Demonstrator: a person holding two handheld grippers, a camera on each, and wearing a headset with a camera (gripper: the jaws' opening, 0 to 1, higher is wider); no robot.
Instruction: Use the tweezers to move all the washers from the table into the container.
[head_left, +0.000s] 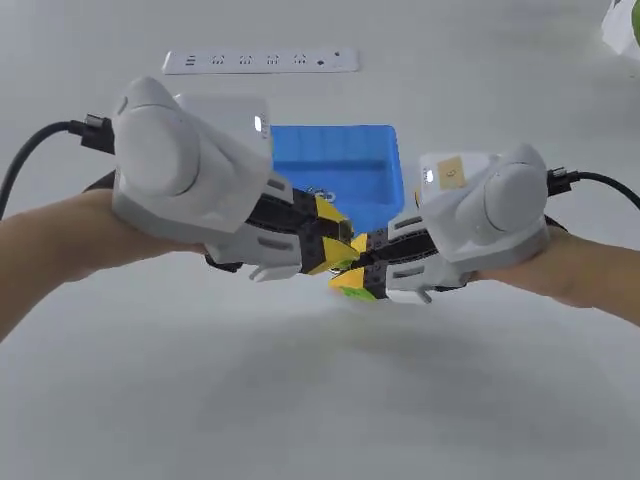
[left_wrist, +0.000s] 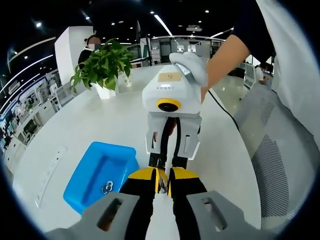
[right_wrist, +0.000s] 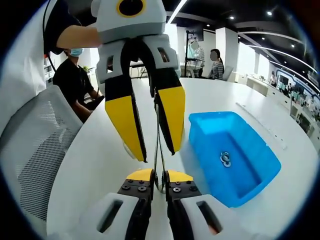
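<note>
The white table (head_left: 300, 400) carries a blue container (right_wrist: 205, 145), with a power strip (head_left: 260, 62) lying beyond it in the head view. The 2 grippers meet tip to tip just in front of the container. The right gripper (right_wrist: 159, 176) has its jaws pressed together on the thin metal tweezers (right_wrist: 158, 130). The left gripper (left_wrist: 163, 176) has its jaws slightly apart, 1 on each side of the tweezers, gripping nothing. A small cluster of washers (right_wrist: 226, 159) lies on the container's floor.
</note>
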